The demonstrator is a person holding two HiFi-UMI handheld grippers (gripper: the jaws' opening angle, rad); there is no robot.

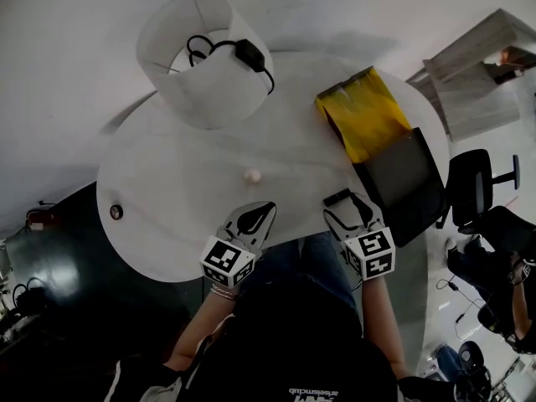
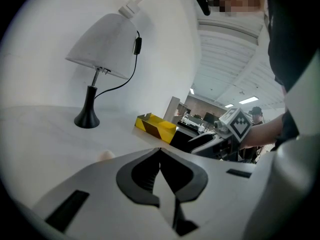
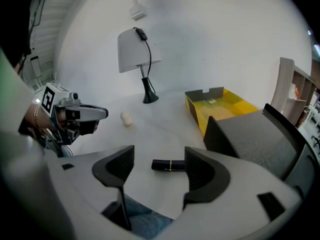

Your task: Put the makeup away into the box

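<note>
A black lipstick [image 3: 166, 165] with a thin gold band lies flat on the round white table [image 1: 167, 224], close to its near edge. My right gripper [image 3: 159, 160] is open, and the tube sits between its jaws with neither pad touching it; the head view shows the lipstick [image 1: 338, 197] just ahead of this right gripper [image 1: 350, 211]. The yellow box [image 3: 225, 105] stands open behind it, and a black lid [image 3: 255, 136] leans at its near end. To the left, my left gripper [image 1: 256, 218] is shut and empty over the table edge, and the left gripper [image 2: 160, 159] shows nothing between its jaws.
A white table lamp [image 1: 205, 57] with a black cord and base stands at the back of the table. A pale egg-shaped sponge [image 1: 252, 175] lies mid-table. A small dark round pot [image 1: 115, 212] sits near the left rim. An office chair [image 1: 477, 178] stands to the right.
</note>
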